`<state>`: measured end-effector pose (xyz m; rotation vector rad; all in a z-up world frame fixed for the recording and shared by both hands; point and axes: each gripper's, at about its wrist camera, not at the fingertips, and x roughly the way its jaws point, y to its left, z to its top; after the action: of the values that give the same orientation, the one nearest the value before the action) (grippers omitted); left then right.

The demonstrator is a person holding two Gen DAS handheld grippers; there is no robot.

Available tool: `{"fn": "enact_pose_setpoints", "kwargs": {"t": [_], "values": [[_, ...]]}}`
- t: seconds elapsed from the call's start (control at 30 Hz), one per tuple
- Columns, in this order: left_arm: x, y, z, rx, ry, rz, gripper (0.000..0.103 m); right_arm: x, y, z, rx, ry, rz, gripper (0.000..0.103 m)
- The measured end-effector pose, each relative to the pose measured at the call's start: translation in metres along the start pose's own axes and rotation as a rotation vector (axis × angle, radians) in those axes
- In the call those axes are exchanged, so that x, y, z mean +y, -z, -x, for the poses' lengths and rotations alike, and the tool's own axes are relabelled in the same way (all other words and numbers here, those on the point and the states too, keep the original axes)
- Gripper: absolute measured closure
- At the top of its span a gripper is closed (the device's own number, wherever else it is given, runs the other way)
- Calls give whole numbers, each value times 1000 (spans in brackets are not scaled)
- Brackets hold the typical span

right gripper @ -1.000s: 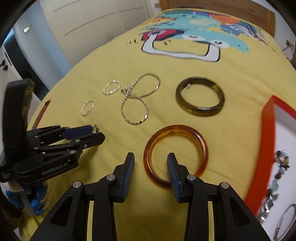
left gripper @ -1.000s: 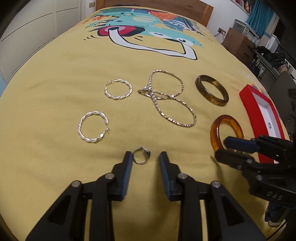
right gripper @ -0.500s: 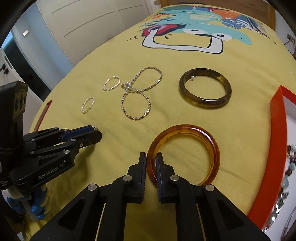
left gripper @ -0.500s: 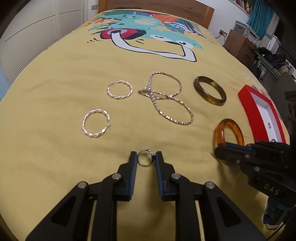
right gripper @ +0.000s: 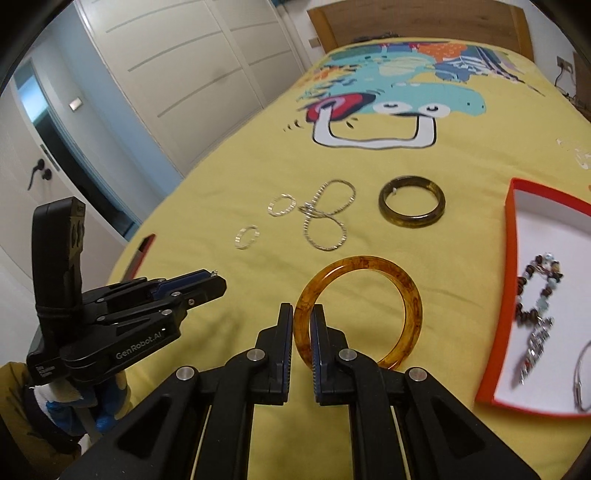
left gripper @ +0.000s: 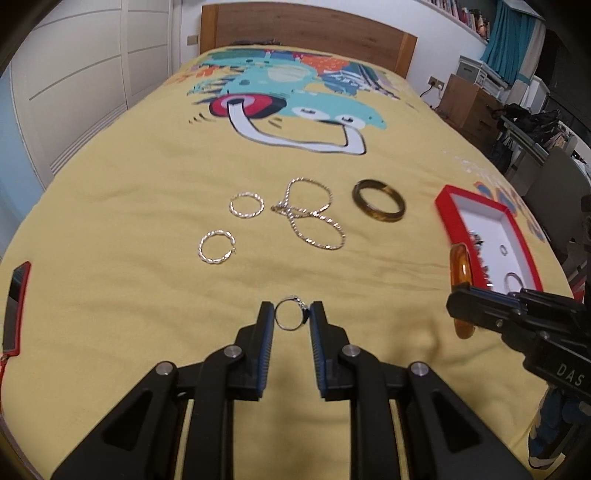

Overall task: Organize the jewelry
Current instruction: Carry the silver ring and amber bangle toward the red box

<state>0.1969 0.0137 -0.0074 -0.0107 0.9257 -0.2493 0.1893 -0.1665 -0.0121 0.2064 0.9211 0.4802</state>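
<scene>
left gripper pinches ring; right gripper clamps amber bangle.

Place: a home bedroom.
Bed: a yellow bedspread with a cartoon print covered it, under a wooden headboard.
Storage: white wardrobe doors stood alongside.
Door: a handle showed at the left.
Clutter: a curtain and cardboard box were at the far right.
</scene>
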Motion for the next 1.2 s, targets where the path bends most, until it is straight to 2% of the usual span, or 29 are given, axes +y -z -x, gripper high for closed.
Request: {"fn": "enact_pose_setpoints", "kwargs": {"t": [0.27, 0.57, 0.73, 0.9, 1.07, 1.2], "values": [[-30, 7, 43, -51, 16, -30, 85, 5, 20, 58, -72, 7, 14, 94], [-96, 10, 63, -61, 77, -103, 85, -40, 40, 117, -141, 76, -32, 94], [-142, 8, 55, -43, 123, -156, 85, -75, 46, 140, -156, 125, -57, 94], [-190, 5, 35, -17, 165, -221, 85, -111, 42, 151, -132, 187, -46, 94], [-230, -3, 10, 12, 193, -269, 85, -149, 24, 151, -103, 225, -26, 94], [-256, -15, -18, 40, 213, -290, 85, -174, 3, 138, -91, 223, -18, 94]]}}
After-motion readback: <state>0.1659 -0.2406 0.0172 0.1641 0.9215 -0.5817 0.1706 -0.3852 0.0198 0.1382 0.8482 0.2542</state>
